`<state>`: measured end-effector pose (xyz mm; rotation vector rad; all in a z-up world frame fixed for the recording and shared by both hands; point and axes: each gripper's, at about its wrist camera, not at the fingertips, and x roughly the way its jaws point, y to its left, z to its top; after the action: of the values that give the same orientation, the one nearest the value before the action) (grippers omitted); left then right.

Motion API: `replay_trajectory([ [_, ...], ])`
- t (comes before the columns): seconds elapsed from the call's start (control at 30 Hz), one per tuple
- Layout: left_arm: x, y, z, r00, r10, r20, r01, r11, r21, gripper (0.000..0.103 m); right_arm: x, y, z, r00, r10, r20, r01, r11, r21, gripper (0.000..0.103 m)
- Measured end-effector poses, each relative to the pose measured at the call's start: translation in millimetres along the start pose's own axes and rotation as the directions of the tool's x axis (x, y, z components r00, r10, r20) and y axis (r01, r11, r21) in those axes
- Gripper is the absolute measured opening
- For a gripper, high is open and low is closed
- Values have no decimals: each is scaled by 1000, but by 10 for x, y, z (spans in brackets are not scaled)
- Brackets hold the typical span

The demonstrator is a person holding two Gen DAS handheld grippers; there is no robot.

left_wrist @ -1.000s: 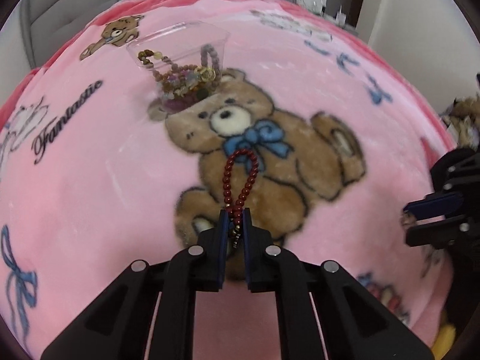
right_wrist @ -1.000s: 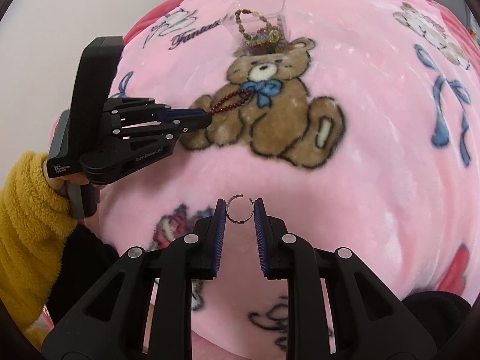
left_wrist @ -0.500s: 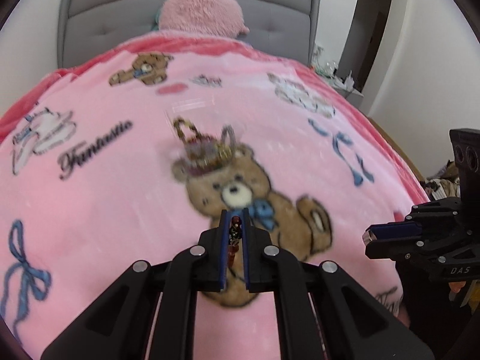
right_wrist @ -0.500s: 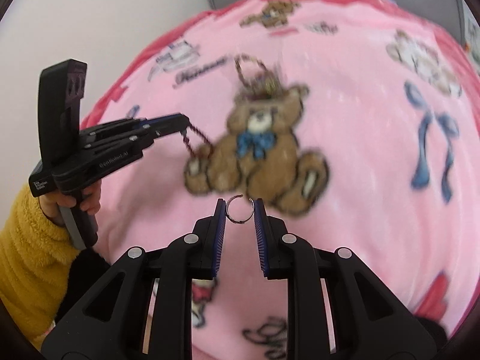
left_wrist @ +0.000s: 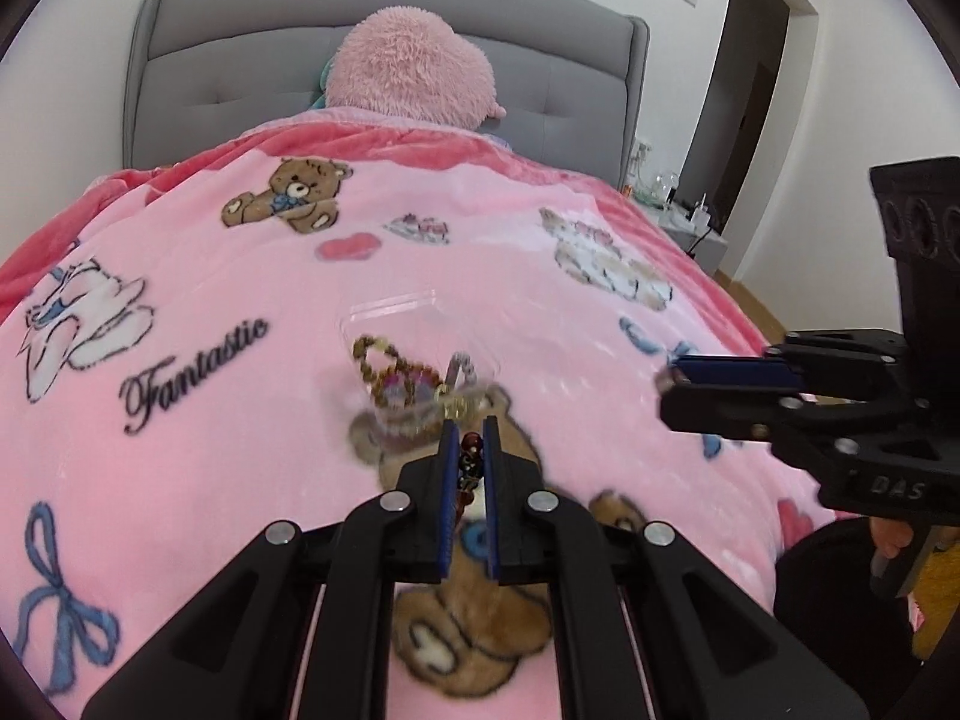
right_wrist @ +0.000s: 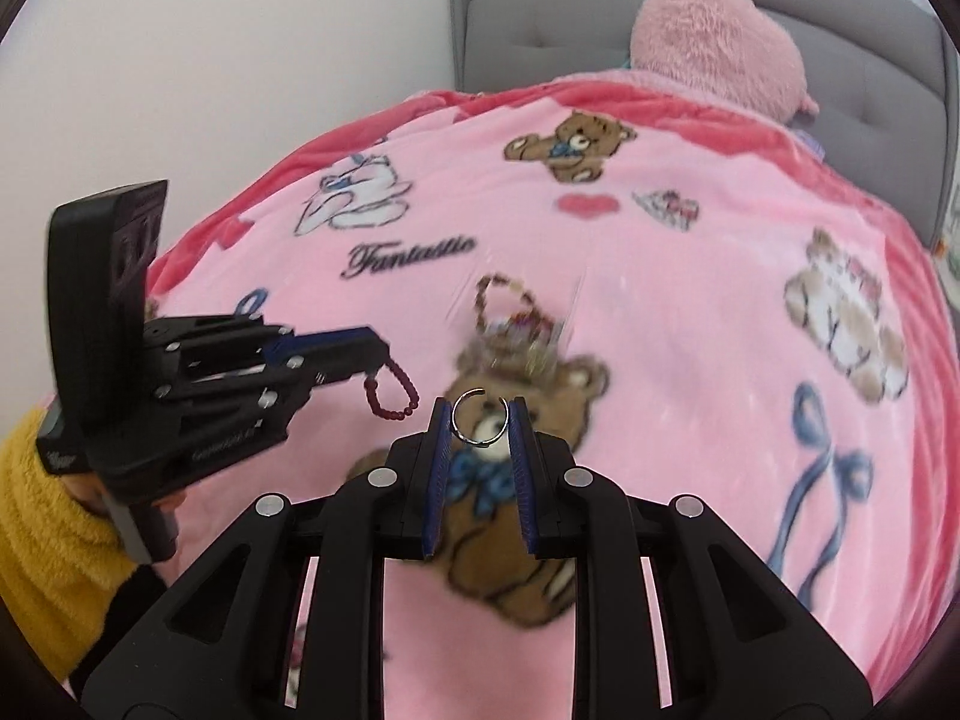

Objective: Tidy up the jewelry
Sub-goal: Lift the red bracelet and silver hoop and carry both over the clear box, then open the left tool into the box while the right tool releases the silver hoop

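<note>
**Both hand-held grippers carry jewelry above the bed**

My left hand-held gripper point(left_wrist: 467, 450) is clenched on a dark red bead bracelet point(right_wrist: 390, 391). In the left wrist view I see only a few beads between the blue pads, and the rest is hidden behind the fingers. In the right wrist view the bracelet hangs down from the tip as a small loop, free in the air above the pink blanket point(left_wrist: 180, 450).

My right hand-held gripper point(right_wrist: 480, 426) grasps a thin metal ring point(right_wrist: 477, 417). The ring stands upright between the two blue pads, close to their tips, and it has a small gap at the top. The pads touch it on both sides.

On the blanket, further toward the headboard point(left_wrist: 240, 60), stands a clear plastic container point(left_wrist: 414, 354). It sits just above the head of the big printed bear. Inside it lie more pieces: a brown bead bracelet point(left_wrist: 375, 360) that leans on the wall, and other small pieces that are blurred, so I cannot tell what they are. Both grippers are apart from the container and nearer to me.

A fluffy pink pillow point(left_wrist: 414, 66) lies at the headboard. A yellow sleeve point(right_wrist: 42, 528) covers my left arm.
</note>
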<state>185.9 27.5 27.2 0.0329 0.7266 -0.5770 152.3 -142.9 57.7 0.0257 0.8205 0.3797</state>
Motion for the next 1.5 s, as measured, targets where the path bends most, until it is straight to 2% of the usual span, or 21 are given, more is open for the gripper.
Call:
replay_trajectory([
  [0.23, 70, 63, 359, 998, -21, 63, 21, 1000, -4, 8, 225, -156, 359, 999, -27, 22, 27, 1000, 8, 19],
  [0.5, 340, 211, 574, 997, -19, 77, 21, 999, -26, 8, 545, -249, 503, 1000, -30, 0, 30, 1000, 5, 19],
  [0.67, 542, 402, 504, 997, -57, 49, 61, 994, -91, 8, 807, -250, 474, 999, -17, -44, 16, 999, -30, 19],
  [0.77, 659, 446, 404, 999, -51, 17, 52, 996, -77, 8, 926, -247, 453, 998, -11, -63, 8, 999, -38, 19],
  [1.03, 858, 568, 258, 998, -60, -13, 58, 991, -119, 8, 1227, -228, 400, 994, -8, -110, 1, 998, -68, 19],
  [1.33, 964, 663, 165, 998, -57, -35, 51, 988, -144, 8, 1389, -218, 328, 990, -1, -140, -8, 998, -64, 19],
  [1.5, 946, 660, 130, 997, -65, -32, 60, 989, -137, 12, 1380, -216, 331, 992, -3, -127, -4, 999, -53, 20],
])
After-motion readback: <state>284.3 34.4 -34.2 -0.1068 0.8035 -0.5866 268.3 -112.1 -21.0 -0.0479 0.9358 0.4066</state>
